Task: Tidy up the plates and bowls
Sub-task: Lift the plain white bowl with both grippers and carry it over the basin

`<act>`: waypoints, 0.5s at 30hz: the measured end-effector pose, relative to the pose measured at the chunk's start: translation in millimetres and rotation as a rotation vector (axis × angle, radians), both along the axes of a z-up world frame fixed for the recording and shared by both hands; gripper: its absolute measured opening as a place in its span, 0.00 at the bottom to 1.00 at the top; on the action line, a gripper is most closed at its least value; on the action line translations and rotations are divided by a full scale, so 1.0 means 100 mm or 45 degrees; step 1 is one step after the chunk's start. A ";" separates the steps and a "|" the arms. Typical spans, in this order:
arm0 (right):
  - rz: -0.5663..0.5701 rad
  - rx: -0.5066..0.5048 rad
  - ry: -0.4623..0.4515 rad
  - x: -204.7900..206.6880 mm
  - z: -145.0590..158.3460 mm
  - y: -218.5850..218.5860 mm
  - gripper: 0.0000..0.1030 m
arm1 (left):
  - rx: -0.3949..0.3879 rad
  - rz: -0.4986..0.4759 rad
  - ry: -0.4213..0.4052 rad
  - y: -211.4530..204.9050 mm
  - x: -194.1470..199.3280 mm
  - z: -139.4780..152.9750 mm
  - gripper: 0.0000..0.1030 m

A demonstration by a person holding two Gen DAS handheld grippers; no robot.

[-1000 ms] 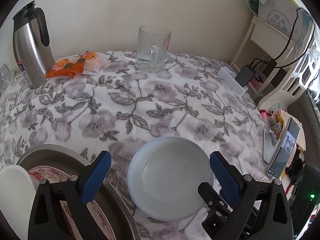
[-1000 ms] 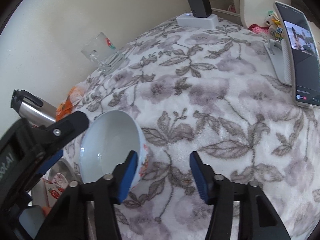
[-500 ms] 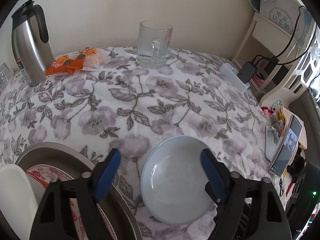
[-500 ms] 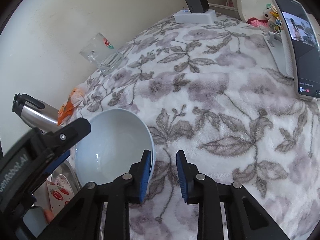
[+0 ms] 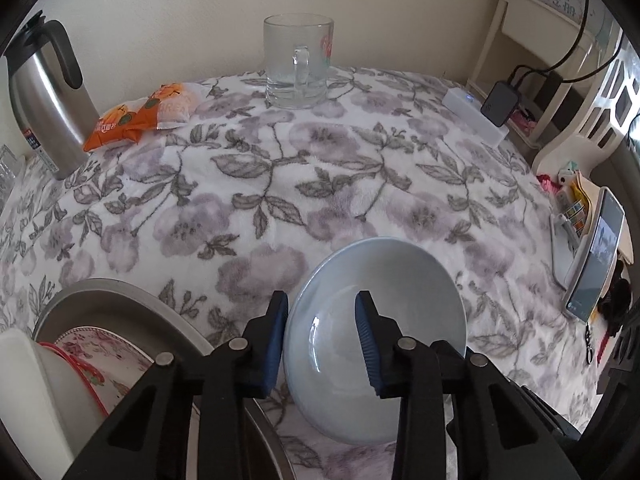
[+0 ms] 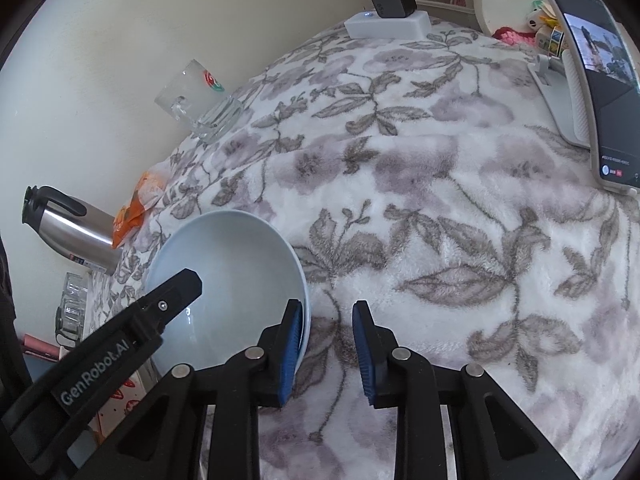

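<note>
A pale blue bowl [image 5: 384,304] sits tilted on the floral cloth, also in the right wrist view [image 6: 236,264]. My left gripper [image 5: 322,334] has narrowed over the bowl's left rim, one finger outside, one inside; I cannot tell whether the pads touch. My right gripper [image 6: 326,344] is narrowed and empty, its left finger beside the bowl's right rim. A metal basin [image 5: 120,300] at lower left holds a flowered plate [image 5: 100,360] and a white dish [image 5: 36,396].
A glass mug [image 5: 298,68] stands at the back by the wall. A steel jug [image 5: 44,96] and orange snack packs [image 5: 140,116] are back left. A phone on a stand [image 6: 592,76] and a white power strip [image 6: 384,24] are at the right.
Both grippers have narrowed from wide open. The left gripper has shifted so its fingers straddle the bowl's left rim. The bowl now looks tilted.
</note>
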State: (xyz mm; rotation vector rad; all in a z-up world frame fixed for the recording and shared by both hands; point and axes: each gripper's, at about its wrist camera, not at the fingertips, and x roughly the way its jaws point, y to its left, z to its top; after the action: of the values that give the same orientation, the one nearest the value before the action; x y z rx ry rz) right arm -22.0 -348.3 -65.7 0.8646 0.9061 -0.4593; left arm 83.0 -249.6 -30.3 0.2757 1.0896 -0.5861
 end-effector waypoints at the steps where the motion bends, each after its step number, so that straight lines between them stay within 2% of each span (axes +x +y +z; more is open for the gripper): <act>1: 0.001 0.002 0.002 0.01 -0.01 0.00 0.27 | 0.001 -0.001 0.001 0.00 0.00 0.00 0.35; 15: 0.010 0.011 0.013 0.03 -0.07 0.02 0.24 | 0.025 -0.019 0.059 -0.04 -0.02 -0.17 0.32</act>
State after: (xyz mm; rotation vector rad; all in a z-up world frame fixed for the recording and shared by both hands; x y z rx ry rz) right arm -18.9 -346.1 -72.3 0.8674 0.9213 -0.4540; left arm 81.1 -254.0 -46.8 0.2886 1.1391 -0.5978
